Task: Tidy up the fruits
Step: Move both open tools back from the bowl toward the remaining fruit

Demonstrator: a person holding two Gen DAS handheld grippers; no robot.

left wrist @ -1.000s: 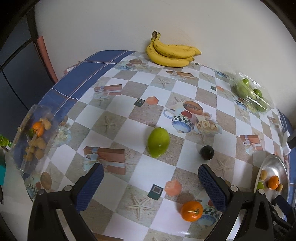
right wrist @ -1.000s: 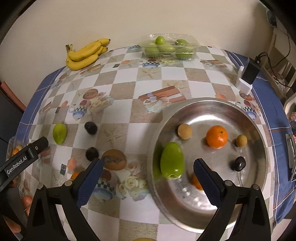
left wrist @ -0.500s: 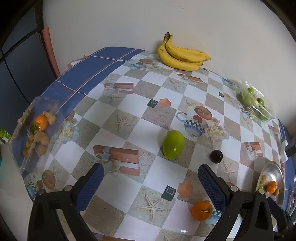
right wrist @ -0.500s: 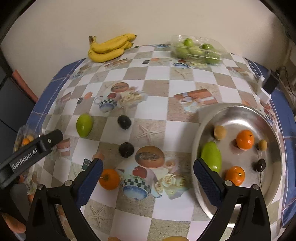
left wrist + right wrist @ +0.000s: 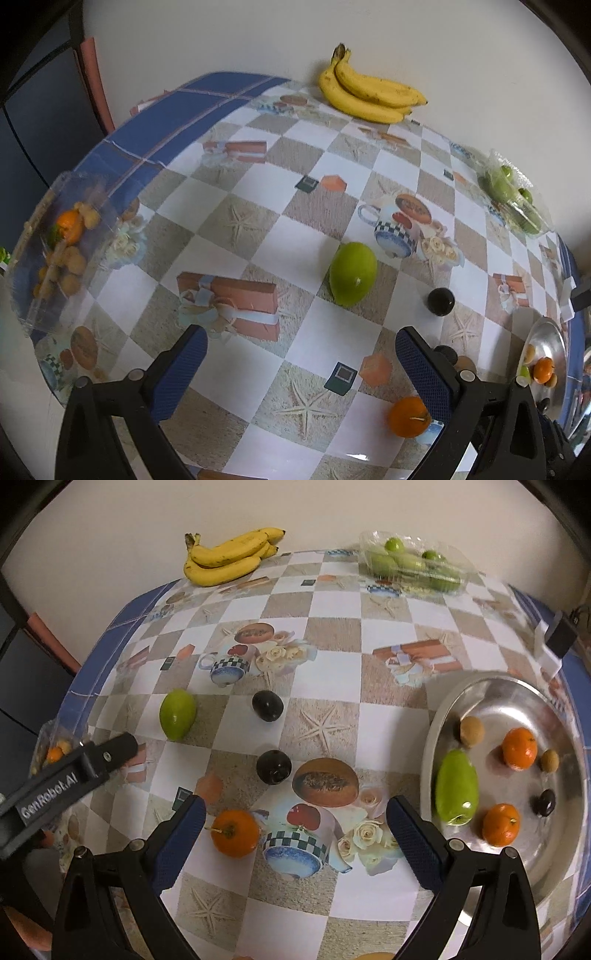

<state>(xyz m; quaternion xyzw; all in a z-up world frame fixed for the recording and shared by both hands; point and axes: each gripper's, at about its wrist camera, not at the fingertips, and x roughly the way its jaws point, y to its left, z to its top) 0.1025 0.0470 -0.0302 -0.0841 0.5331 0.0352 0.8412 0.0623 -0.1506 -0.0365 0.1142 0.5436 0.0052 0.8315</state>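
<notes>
Both grippers, left and right, hang wide open, empty; smooth green mango sits loose on the tablecloth.

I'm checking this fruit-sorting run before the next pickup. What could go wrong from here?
1. The loose orange and the two dark round fruits could roll across the smooth tablecloth if the open right gripper nudges them.
2. The metal tray already holds six fruits, so another placed there may knock its green mango.
</notes>
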